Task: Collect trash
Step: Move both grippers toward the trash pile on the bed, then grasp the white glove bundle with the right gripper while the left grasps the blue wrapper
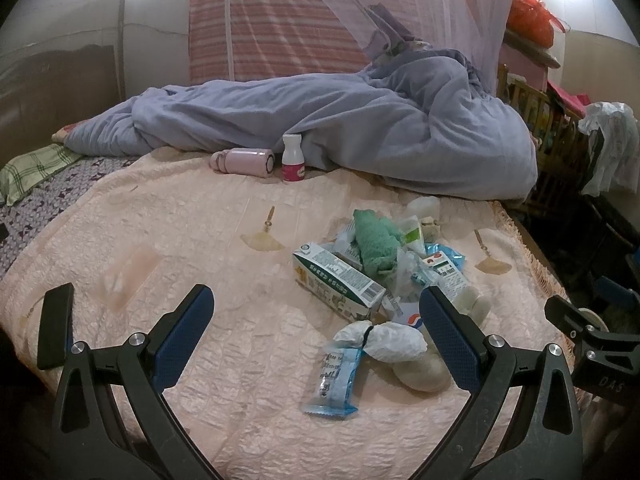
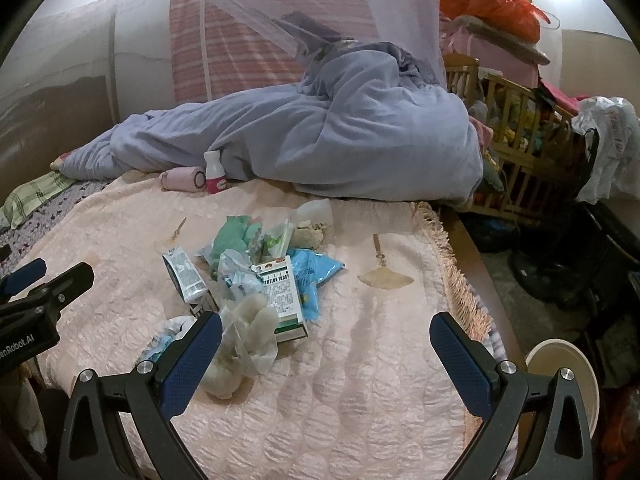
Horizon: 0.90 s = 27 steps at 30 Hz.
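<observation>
A heap of trash lies on the pink bedspread (image 1: 200, 264): a green-and-white carton (image 1: 340, 280), a green cloth (image 1: 376, 240), a white crumpled bag (image 1: 380, 340), a blue wrapper (image 1: 334, 380) and a small box (image 1: 448, 272). In the right wrist view I see the carton (image 2: 186, 276), the box (image 2: 282, 296), a blue packet (image 2: 312, 272) and a clear bag of wads (image 2: 248, 332). My left gripper (image 1: 316, 332) is open and empty, just short of the heap. My right gripper (image 2: 326, 354) is open and empty, right of the heap.
A lilac quilt (image 1: 340, 128) lies across the bed's far side, with a pink bottle (image 1: 244, 160) and a small white bottle (image 1: 292, 158) in front of it. A wooden crib (image 2: 516, 120) and clutter stand to the right. A round bin (image 2: 560, 376) sits beside the bed.
</observation>
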Available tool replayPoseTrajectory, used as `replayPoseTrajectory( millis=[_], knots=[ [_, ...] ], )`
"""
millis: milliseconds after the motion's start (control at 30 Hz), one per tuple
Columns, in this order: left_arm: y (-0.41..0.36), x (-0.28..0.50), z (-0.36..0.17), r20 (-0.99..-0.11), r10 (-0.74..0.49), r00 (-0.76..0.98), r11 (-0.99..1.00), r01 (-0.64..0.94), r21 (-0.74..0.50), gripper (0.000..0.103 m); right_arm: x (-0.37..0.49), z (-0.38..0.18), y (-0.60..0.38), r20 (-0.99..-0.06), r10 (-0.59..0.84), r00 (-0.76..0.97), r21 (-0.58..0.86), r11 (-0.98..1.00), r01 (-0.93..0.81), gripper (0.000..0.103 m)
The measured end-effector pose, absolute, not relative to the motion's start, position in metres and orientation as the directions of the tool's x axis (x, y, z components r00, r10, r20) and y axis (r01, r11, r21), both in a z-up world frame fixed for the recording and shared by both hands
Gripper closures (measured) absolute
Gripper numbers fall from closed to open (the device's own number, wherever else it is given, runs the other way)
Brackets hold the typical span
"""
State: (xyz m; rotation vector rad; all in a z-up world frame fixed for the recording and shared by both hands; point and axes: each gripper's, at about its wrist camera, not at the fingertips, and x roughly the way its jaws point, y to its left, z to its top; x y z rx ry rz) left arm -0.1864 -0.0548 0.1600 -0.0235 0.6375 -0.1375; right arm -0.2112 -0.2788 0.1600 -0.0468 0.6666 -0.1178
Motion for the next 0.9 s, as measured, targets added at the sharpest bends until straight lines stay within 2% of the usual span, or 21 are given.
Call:
replayPoseTrajectory(
  millis=[367,567,733,900],
  knots=[
    [-0.039,-0.189,0.16,-0.606,-0.153,0.781,0.987,0.146,-0.061,0.001,-0.211,0.152,-0.283,-0.634,-0.085,0.769,-0.053,0.996,0.067,0.0],
    [-0.022,-0.186,0.147,-0.647,-0.121,0.753,0.989,0.148,-0.012,0.001,-0.209,0.14,-0.285,-0.668,0.001,0.744,0.007,1.0,0.005,0.001],
    [-0.023,-0.185,0.131,-0.681,-0.127,0.721,0.985,0.173,0.0,0.006,-0.202,0.119,-0.276,-0.695,0.075,0.715,0.043,0.997,-0.062,0.018],
    [-0.034,-0.177,0.11,-0.738,-0.174,0.652,0.977,0.211,-0.044,0.006,-0.19,0.103,-0.273,-0.709,0.167,0.685,0.147,0.985,-0.087,0.029]
  ],
)
